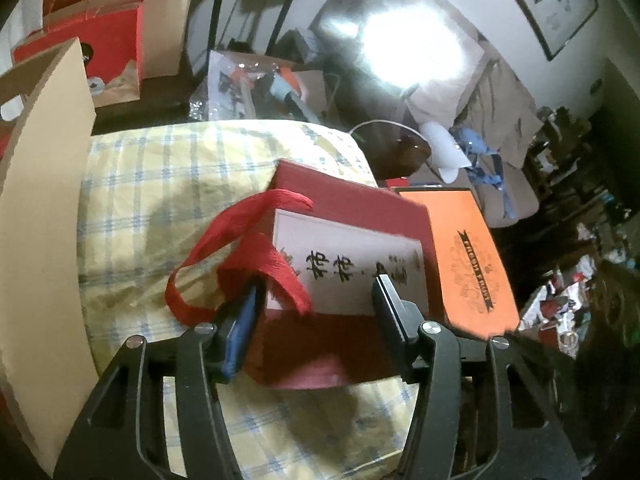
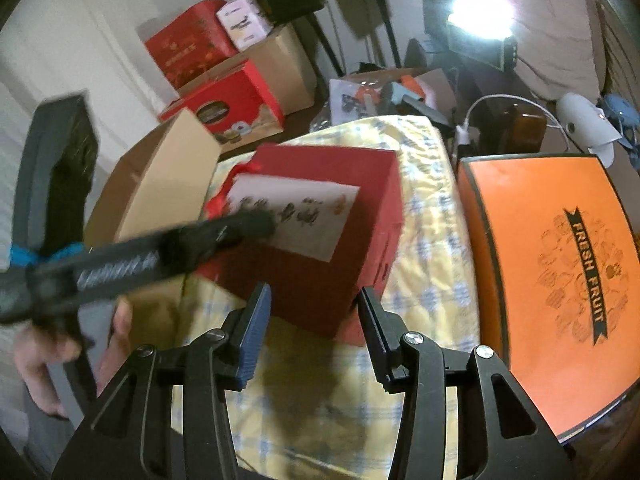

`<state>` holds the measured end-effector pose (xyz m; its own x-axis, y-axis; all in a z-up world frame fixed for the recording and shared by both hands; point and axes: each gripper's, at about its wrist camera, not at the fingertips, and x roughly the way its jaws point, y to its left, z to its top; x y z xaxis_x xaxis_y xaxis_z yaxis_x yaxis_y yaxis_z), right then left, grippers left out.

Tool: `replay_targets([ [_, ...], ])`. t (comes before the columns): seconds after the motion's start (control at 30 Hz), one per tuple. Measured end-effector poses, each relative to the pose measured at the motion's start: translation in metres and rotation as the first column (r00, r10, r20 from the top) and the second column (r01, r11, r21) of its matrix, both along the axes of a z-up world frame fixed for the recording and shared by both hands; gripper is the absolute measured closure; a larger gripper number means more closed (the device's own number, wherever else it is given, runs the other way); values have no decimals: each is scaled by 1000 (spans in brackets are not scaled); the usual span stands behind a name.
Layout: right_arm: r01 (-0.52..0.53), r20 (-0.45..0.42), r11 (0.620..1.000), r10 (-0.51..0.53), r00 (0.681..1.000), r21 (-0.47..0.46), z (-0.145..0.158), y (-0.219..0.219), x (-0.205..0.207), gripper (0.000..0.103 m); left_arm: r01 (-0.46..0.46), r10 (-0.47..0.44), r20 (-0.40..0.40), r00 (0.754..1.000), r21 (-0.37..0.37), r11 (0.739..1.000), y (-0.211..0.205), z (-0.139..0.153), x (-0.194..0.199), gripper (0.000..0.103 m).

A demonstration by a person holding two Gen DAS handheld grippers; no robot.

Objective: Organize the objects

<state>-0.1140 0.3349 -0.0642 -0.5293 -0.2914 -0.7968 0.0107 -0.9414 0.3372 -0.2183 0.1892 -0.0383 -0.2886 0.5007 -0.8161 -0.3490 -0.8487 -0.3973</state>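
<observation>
1. Our left gripper [image 1: 316,300] straddles the near end of the red gift box [image 1: 352,216], jaws around it by the red ribbon handle [image 1: 240,236]; can't tell if the pads actually press. Right gripper [image 2: 314,320] hangs unclenched, nothing between its jaws.
2. Box sits on the checked cloth [image 1: 160,184], beside the orange fruit box [image 2: 560,280].
3. Looks like we're mid-pickup; next probably needs a firm squeeze, then a lift.
4. Open cardboard carton [image 2: 160,184] stands left; contents hidden.
</observation>
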Motion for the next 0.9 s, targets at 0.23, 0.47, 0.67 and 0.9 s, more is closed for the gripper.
replay_targets([
  [0.23,-88,9,996,88,996,31,2,-25,10,61,-33,33,-44,998,-12,999,-10,10,-5,37],
  [0.47,-24,-61,998,28,998,63,28,1,2,61,-123,126,-98,987,35,992,-46,36,11,24],
  [0.67,35,-119,997,-26,993,72,45,26,-30,48,-110,111,-13,994,99,989,-62,32,24,24],
  [0.9,-19,-74,998,24,997,58,28,26,-72,45,-65,50,97,994,163,984,-56,13,44,24],
])
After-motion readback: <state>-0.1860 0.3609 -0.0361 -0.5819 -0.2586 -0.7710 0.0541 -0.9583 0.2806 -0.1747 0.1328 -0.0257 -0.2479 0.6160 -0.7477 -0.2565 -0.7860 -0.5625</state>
